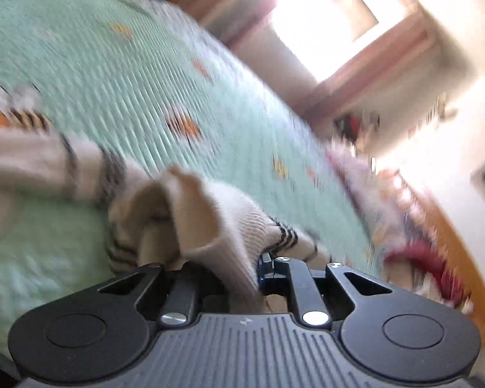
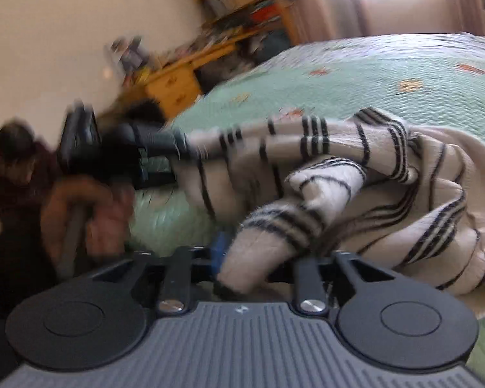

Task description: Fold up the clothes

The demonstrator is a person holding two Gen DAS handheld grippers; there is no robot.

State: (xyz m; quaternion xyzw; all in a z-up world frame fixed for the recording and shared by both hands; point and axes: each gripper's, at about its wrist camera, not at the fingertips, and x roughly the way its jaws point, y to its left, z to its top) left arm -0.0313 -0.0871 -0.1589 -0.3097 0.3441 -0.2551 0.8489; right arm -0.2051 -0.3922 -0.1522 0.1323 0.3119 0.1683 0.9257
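Striped cream sweater (image 2: 355, 174) lies bunched on the green quilted bed (image 2: 388, 74), one edge pulled toward each camera. Left hand-held gripper (image 1: 239, 265) pinches a ribbed hem fold. Right hand-held gripper (image 2: 252, 268) has a cuff-like end between its jaws; blur hides whether the pads press, so cannot tell. Judgement: draw both edges apart evenly to flatten the knit before folding; uneven tension would twist it.

Sunlit window (image 1: 323, 22), wooden desk (image 2: 174, 87)
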